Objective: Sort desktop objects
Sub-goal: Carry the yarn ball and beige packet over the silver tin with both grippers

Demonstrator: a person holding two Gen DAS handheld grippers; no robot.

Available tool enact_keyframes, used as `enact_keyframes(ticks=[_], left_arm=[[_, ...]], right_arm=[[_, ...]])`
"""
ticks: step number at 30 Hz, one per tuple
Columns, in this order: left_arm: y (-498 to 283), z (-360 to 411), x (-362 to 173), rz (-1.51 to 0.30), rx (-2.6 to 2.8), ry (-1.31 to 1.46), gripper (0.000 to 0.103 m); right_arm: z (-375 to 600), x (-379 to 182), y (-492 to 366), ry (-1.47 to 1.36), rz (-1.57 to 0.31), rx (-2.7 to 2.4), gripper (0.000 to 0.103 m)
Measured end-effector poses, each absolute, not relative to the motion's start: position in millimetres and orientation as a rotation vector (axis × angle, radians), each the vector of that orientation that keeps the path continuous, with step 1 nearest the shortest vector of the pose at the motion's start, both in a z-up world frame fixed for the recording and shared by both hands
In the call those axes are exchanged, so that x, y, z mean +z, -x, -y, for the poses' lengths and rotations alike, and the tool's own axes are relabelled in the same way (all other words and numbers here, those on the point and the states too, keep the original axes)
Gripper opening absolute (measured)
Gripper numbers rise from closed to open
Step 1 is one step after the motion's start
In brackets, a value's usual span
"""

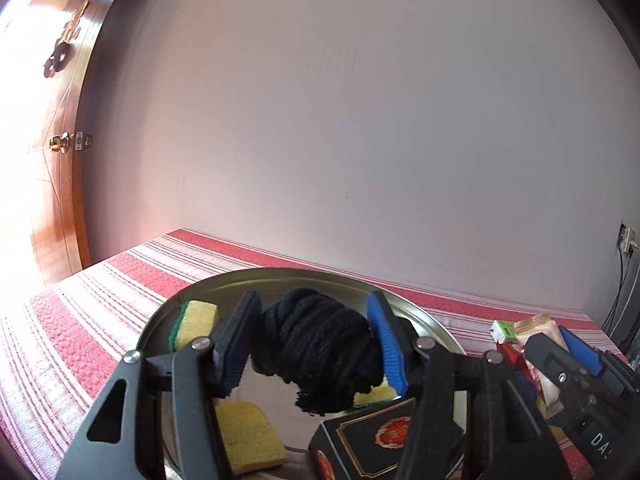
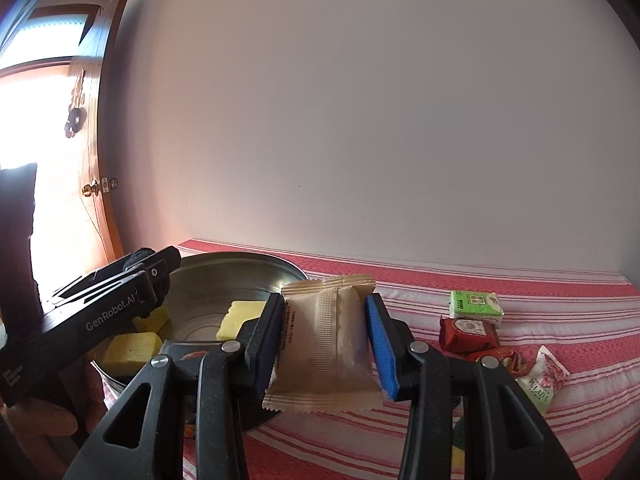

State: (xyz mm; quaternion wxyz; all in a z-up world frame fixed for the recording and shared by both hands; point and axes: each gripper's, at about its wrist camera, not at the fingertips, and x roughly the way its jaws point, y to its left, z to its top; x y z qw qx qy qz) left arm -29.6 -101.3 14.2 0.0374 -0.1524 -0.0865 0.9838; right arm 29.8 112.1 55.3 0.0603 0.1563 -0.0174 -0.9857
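Observation:
My left gripper (image 1: 314, 346) is shut on a black knitted bundle (image 1: 320, 354), held above the round metal tray (image 1: 424, 316). Yellow sponges (image 1: 198, 318) lie in the tray, and a black box with a red seal (image 1: 372, 440) sits at its near edge. My right gripper (image 2: 326, 342) is shut on a beige snack packet (image 2: 324, 344), held over the striped cloth just right of the metal tray (image 2: 240, 268). The left gripper (image 2: 120, 296) shows at the left of the right wrist view, and the right gripper (image 1: 568, 354) at the right of the left wrist view.
A red and white striped cloth (image 2: 520, 412) covers the table against a pale wall. On it to the right lie a green tissue pack (image 2: 476, 304), red wrapped snacks (image 2: 468, 332) and a white floral packet (image 2: 540, 380). A wooden door (image 1: 52, 184) stands at the left.

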Motion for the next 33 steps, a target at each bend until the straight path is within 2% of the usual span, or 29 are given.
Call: enact_keyframes(ticks=[9,14,23,33], left_arm=[[43.1,131.4,15.6,0.272,3.126,0.503,0.055],[60.0,135.8,11.4,0.281,3.134,0.579,0.055],[72.8,131.9,2.9,0.236,3.147,0.717,0.055],[81.5,134.7,-0.1,0.203,3.183,0.802,0.055]], right_arm=[[-65.4,73.2,-3.5,-0.440,0.138,-2.894,0.045],[-42.0,84.9,15.6,-0.448,0.112,-2.888,0.045],[-27.1,98.3,65.8,-0.602,0.123,-2.888,0.045],[-22.6,87.5,100.5,-0.745,0.083,-2.898,0.045]])
